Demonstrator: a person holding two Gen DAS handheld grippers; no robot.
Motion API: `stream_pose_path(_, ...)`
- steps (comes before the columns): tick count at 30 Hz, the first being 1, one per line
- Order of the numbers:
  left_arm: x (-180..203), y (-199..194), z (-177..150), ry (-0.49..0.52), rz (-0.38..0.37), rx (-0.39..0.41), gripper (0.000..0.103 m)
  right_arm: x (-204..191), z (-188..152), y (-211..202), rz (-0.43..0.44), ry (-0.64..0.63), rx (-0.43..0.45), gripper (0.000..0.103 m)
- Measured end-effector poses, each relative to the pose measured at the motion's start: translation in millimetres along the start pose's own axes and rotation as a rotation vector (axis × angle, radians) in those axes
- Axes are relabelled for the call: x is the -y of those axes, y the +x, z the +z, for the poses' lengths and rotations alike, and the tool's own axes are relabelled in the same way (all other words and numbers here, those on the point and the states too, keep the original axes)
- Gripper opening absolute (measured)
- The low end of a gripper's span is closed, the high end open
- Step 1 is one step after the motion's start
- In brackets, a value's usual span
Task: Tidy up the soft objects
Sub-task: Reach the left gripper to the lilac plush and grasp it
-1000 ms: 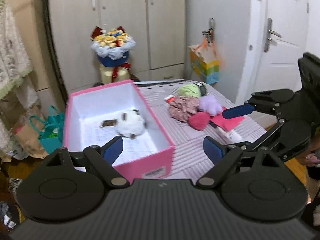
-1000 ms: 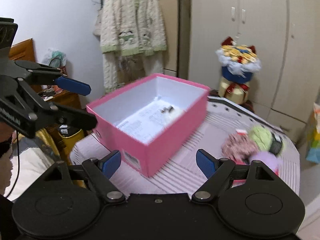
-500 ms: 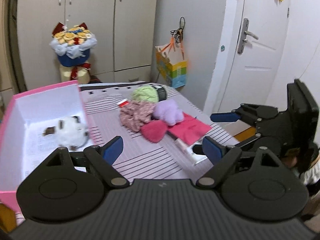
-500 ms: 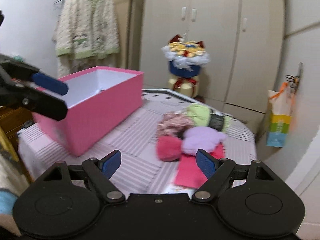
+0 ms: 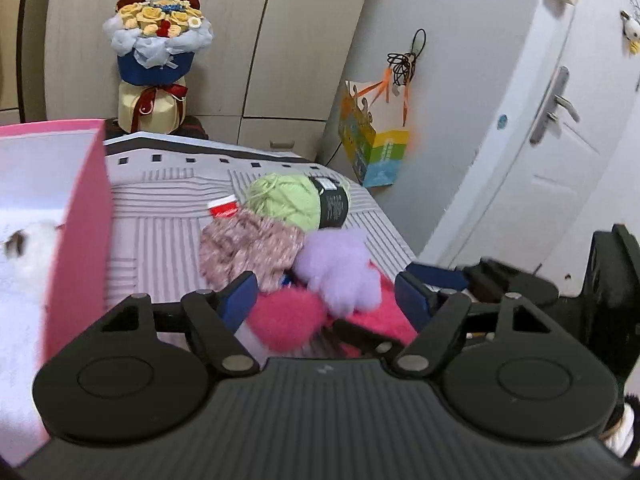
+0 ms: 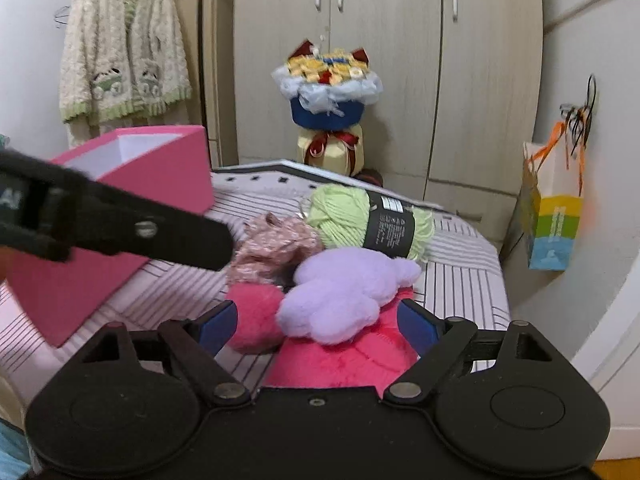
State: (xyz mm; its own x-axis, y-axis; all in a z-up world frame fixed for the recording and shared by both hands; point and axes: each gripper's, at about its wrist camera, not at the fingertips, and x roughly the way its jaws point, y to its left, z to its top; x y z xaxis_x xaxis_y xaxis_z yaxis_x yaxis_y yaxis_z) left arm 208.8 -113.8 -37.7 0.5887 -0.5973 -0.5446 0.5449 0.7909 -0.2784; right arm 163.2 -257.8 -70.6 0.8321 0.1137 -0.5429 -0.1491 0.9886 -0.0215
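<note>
A pile of soft things lies on the striped table: a green yarn ball, a pinkish knitted piece, a lilac plush and hot-pink plush pieces. The pink box stands at the left with a white plush inside. My left gripper is open, its jaws either side of the pink and lilac plush. My right gripper is open around the lilac plush.
A flower bouquet stands behind the table by the wardrobe. A colourful paper bag hangs at the right. A cardigan hangs at the left. The door is at the right. The table's right edge is close.
Both grippers have swung from the pink box to the pile and moved in close; the plush now lies between each pair of open jaws. The box has slid out to the left.
</note>
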Motion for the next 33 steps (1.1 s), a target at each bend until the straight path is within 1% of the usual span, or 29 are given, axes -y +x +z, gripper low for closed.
stream_pose_path(3,-1,28,8,-0.025,0.002,-0.043,0.073,11,5,18,0.007,0.048,-0.035,0.09)
stream_pose_path(6,-2,48,11,-0.074,0.033,-0.066,0.073,21,6,31,0.008,0.086,-0.063,0.09)
stream_pose_path(7,-2,53,12,-0.074,0.021,-0.07,0.073,23,6,34,0.008,0.096,-0.07,0.09)
stream_pose_path(9,0,57,11,-0.074,0.001,-0.074,0.066,25,7,38,0.017,0.105,-0.075,0.089)
stream_pose_path(12,11,62,10,-0.021,0.01,-0.057,0.059,23,6,41,0.018,0.087,-0.074,0.088)
stream_pose_path(14,13,68,10,-0.024,-0.005,-0.075,0.056,19,5,42,0.013,0.068,-0.066,0.086)
stream_pose_path(17,10,79,9,-0.063,-0.019,-0.11,0.054,18,4,42,0.014,0.066,-0.056,0.077)
stream_pose_path(19,8,86,7,-0.08,-0.009,-0.126,0.053,20,3,43,0.013,0.076,-0.056,0.069)
stream_pose_path(20,7,88,6,-0.085,-0.002,-0.131,0.053,21,2,43,0.014,0.077,-0.058,0.064)
stream_pose_path(21,6,90,5,-0.097,-0.003,-0.137,0.053,21,1,44,0.015,0.076,-0.062,0.061)
stream_pose_path(26,1,95,2,-0.159,-0.024,-0.14,0.053,20,-3,43,0.001,0.084,-0.041,0.059)
stream_pose_path(33,8,89,-3,-0.142,-0.019,-0.126,0.053,19,-7,36,0.0,0.111,-0.021,0.053)
